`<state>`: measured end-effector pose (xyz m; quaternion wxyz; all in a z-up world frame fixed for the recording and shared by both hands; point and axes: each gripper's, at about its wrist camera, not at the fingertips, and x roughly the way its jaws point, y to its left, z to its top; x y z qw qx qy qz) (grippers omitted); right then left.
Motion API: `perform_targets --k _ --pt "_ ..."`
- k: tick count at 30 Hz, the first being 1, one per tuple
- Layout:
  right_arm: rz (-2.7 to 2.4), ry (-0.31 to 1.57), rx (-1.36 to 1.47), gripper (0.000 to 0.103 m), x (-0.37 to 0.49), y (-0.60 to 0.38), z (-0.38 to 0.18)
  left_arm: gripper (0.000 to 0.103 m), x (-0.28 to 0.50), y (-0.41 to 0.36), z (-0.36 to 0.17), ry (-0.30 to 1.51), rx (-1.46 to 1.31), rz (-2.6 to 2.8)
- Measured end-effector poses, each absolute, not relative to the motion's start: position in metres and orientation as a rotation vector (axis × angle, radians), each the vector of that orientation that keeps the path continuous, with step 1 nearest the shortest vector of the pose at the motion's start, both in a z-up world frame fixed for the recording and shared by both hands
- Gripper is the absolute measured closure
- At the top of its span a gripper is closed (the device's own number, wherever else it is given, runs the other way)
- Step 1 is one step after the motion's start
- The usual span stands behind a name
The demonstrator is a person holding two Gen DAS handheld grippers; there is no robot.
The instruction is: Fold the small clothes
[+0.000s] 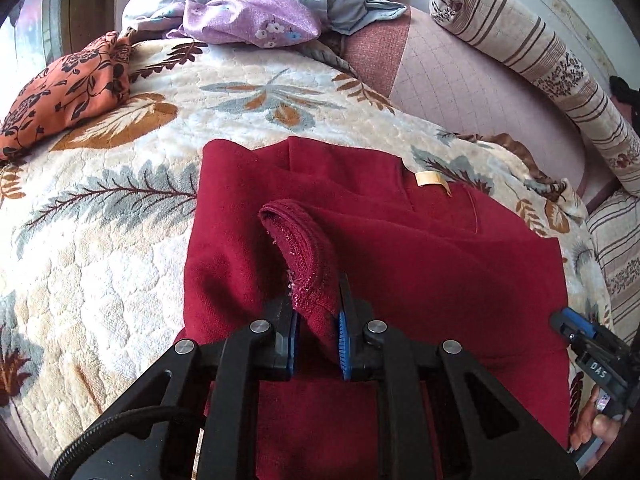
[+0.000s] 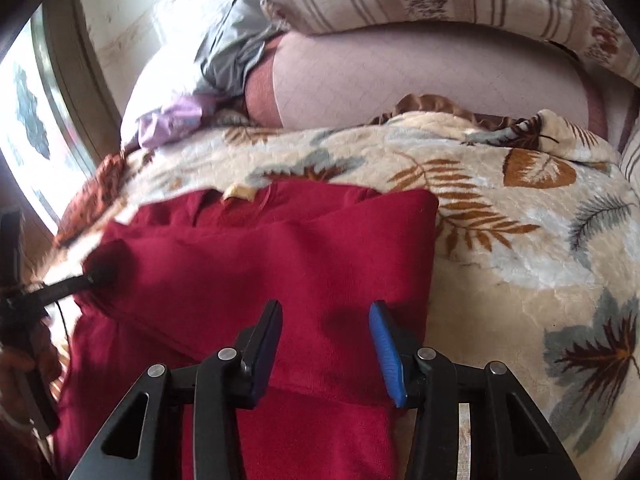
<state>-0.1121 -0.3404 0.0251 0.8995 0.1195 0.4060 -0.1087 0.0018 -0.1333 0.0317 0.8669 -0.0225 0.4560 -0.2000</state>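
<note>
While left gripper (image 1: 316,320) pinches red garment (image 1: 420,264) cuff, right gripper (image 2: 325,320) spread wide

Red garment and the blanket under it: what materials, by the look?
Red garment: looks like soft fleece or brushed knit, matte, fuzzy nap, ribbed cuff pinched in the left gripper. Blanket: plush pile, likely polyester, embossed texture with a slight sheen.

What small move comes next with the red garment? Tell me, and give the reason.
Probably carry the left gripper forward and across, laying the pinched ribbed cuff flat on the red garment. The cuff is clamped between its pads and lifted off the cloth, so that sleeve fold looks unfinished. The right gripper stands open above the garment's right part, holding nothing.
</note>
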Motion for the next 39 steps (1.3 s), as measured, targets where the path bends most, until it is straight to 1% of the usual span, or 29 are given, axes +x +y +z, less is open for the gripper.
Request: perform_targets --k 1,2,5,7,8,9,10,11,12,13,17,20,23,28,33,37,39 --pt "-0.279 0.882 0.226 0.063 -0.11 -0.343 0.016 0.088 0.004 -0.132 0.031 0.961 -0.058 -0.421" --pt "-0.303 0.908 0.253 0.067 -0.109 -0.35 0.009 0.088 0.004 -0.131 0.031 0.966 -0.066 -0.421" --pt "-0.277 0.879 0.414 0.067 -0.119 -0.374 0.007 0.088 0.003 -0.131 0.033 0.968 -0.062 -0.419" --pt "-0.25 0.836 0.479 0.066 -0.127 -0.379 0.016 0.084 0.001 -0.13 0.037 0.959 -0.064 -0.417" --pt "-0.249 0.811 0.496 0.066 -0.13 -0.38 0.02 0.08 0.001 -0.129 0.04 0.951 -0.06 -0.409" --pt "-0.256 0.789 0.502 0.065 -0.131 -0.38 0.024 0.074 0.0 -0.127 0.044 0.938 -0.06 -0.407" --pt "-0.263 0.771 0.498 0.065 -0.13 -0.379 0.027 0.066 0.0 -0.126 0.047 0.925 -0.063 -0.403" --pt "-0.276 0.768 0.487 0.065 -0.126 -0.378 0.03 0.061 -0.001 -0.125 0.049 0.913 -0.069 -0.401" --pt "-0.288 0.777 0.469 0.065 -0.12 -0.376 0.031 0.052 -0.001 -0.123 0.051 0.9 -0.076 -0.4" --pt "-0.291 0.786 0.45 0.065 -0.114 -0.374 0.031 0.046 0.0 -0.123 0.052 0.891 -0.081 -0.401" --pt "-0.313 0.818 0.379 0.065 -0.084 -0.374 0.024 0.046 0.005 -0.129 0.042 0.916 -0.035 -0.378" --pt "-0.404 0.881 0.37 0.065 -0.062 -0.391 0.004 0.046 0.009 -0.134 0.03 0.956 0.02 -0.337" --pt "-0.427 0.862 0.337 0.066 -0.055 -0.399 0.002 0.046 0.005 -0.139 0.028 0.944 0.073 -0.325" --pt "-0.448 0.892 0.337 0.065 -0.068 -0.397 0.011 0.046 0.004 -0.138 0.027 0.941 0.072 -0.325" --pt "-0.371 0.896 0.331 0.064 -0.101 -0.375 0.021 0.046 0.005 -0.137 0.027 0.941 0.062 -0.321" --pt "-0.366 0.945 0.29 0.063 -0.11 -0.36 0.005 0.046 0.002 -0.14 0.026 0.932 0.085 -0.316" --pt "-0.377 0.943 0.276 0.06 -0.109 -0.358 0.001 0.046 0.002 -0.14 0.026 0.93 0.091 -0.317"
